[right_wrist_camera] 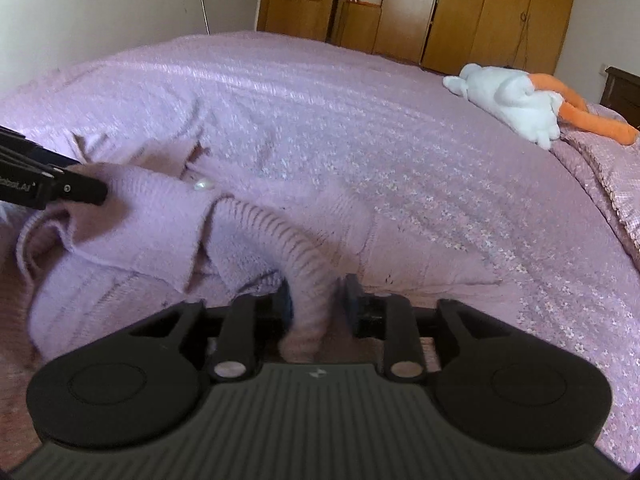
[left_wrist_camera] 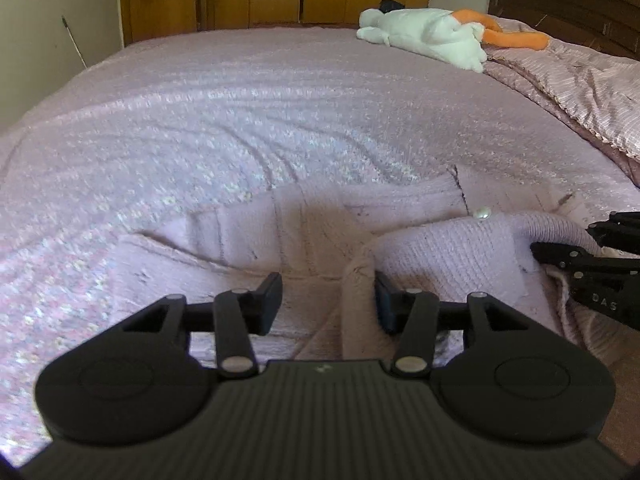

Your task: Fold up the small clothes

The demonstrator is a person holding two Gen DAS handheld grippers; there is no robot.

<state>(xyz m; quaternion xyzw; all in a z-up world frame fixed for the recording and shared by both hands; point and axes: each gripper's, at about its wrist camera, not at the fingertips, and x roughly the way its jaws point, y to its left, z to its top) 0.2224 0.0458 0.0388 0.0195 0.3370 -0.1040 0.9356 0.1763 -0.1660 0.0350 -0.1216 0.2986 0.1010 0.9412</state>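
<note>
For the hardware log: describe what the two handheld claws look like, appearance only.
Both are matte black plastic. The left claw and right claw each have a ribbed body, two rounded lobes with circular recesses, and linkage bars with silver pivot pins. The finger pads look dark blue. White lettering marks each claw's side, only partly legible. No cables or sleeves show.

A pink-covered bed [left_wrist_camera: 240, 112] carries a lilac knit sweater [left_wrist_camera: 440, 256] and a white plush toy [left_wrist_camera: 424, 34].

Soft daylight, motion blur, fisheye-warped edges.
</note>
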